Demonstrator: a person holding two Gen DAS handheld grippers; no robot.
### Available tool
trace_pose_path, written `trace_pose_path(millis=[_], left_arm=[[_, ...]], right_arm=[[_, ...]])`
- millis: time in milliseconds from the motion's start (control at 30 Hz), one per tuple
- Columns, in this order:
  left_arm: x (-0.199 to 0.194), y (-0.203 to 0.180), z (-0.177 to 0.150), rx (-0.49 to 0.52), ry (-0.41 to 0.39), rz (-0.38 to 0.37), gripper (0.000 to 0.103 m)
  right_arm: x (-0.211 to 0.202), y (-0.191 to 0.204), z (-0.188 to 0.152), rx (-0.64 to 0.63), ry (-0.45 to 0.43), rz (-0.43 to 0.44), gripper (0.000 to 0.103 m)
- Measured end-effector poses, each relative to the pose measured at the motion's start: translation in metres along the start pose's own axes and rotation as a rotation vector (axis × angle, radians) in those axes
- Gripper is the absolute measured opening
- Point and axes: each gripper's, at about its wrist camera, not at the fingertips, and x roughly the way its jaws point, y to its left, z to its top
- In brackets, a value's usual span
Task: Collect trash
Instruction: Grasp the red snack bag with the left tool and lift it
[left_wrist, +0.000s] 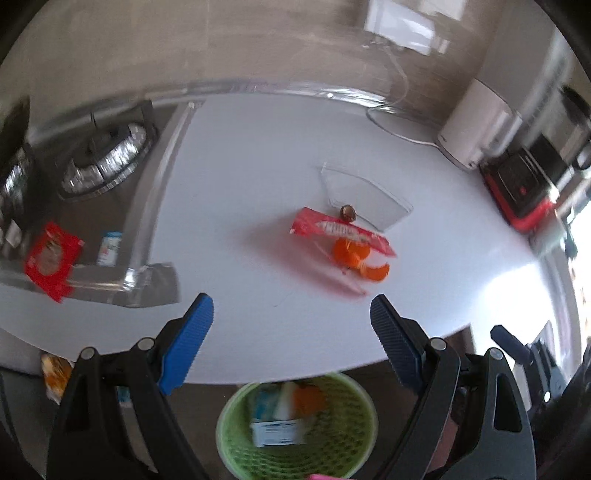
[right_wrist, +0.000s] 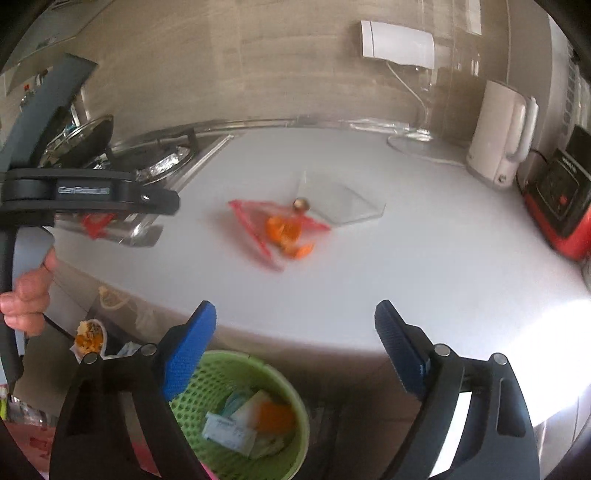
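On the white counter lie a red snack wrapper, orange peel pieces, a small brown nut and a clear plastic sheet. My left gripper hangs open and empty over the counter's near edge, short of the pile. Under it stands a green mesh basket holding paper and peel. In the right wrist view my right gripper is open and empty above the same basket. The wrapper, peel and nut lie beyond it.
A gas hob at the left carries a red packet and a small bottle. A white kettle and a red-and-black appliance stand at the right. A hand holds the left tool's black handle.
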Motion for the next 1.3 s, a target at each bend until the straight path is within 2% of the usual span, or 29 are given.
trace_pose_path(millis=[333, 533, 600, 667, 800, 900, 967, 1067, 1167, 1300], left_arm=[[0.068, -0.004, 0.04, -0.276, 0.116, 0.005, 0.083], [0.105, -0.003, 0.056, -0.39, 0.182, 0.07, 0.08], [0.112, -0.002, 0.057, -0.428, 0.2, 0.064, 0.074], [0.121, 0.0, 0.06, -0.454, 0.225, 0.057, 0.062], [0.131, 0.001, 0.061, -0.495, 0.254, 0.052, 0.052], [0.133, 0.002, 0.062, -0.521, 0.264, 0.03, 0.041], [0.132, 0.0, 0.064, -0.522, 0.261, 0.017, 0.028], [0.131, -0.004, 0.066, -0.523, 0.25, -0.029, 0.013], [0.129, -0.005, 0.067, -0.529, 0.244, -0.051, 0.005], [0.123, -0.004, 0.069, -0.532, 0.224, -0.067, 0.001]], right_arm=[[0.042, -0.044, 0.033, -0.034, 0.005, 0.072, 0.088], [0.063, -0.067, 0.047, -0.043, 0.009, 0.108, 0.088], [0.069, -0.076, 0.053, -0.034, 0.005, 0.125, 0.088], [0.073, -0.083, 0.055, -0.026, 0.003, 0.136, 0.088], [0.084, -0.096, 0.06, -0.009, 0.006, 0.158, 0.088], [0.088, -0.1, 0.062, -0.002, 0.008, 0.176, 0.088], [0.091, -0.102, 0.063, -0.004, 0.01, 0.189, 0.088], [0.094, -0.103, 0.064, -0.011, 0.011, 0.197, 0.088], [0.097, -0.104, 0.065, -0.015, 0.011, 0.208, 0.088], [0.099, -0.102, 0.065, -0.023, 0.012, 0.224, 0.087]])
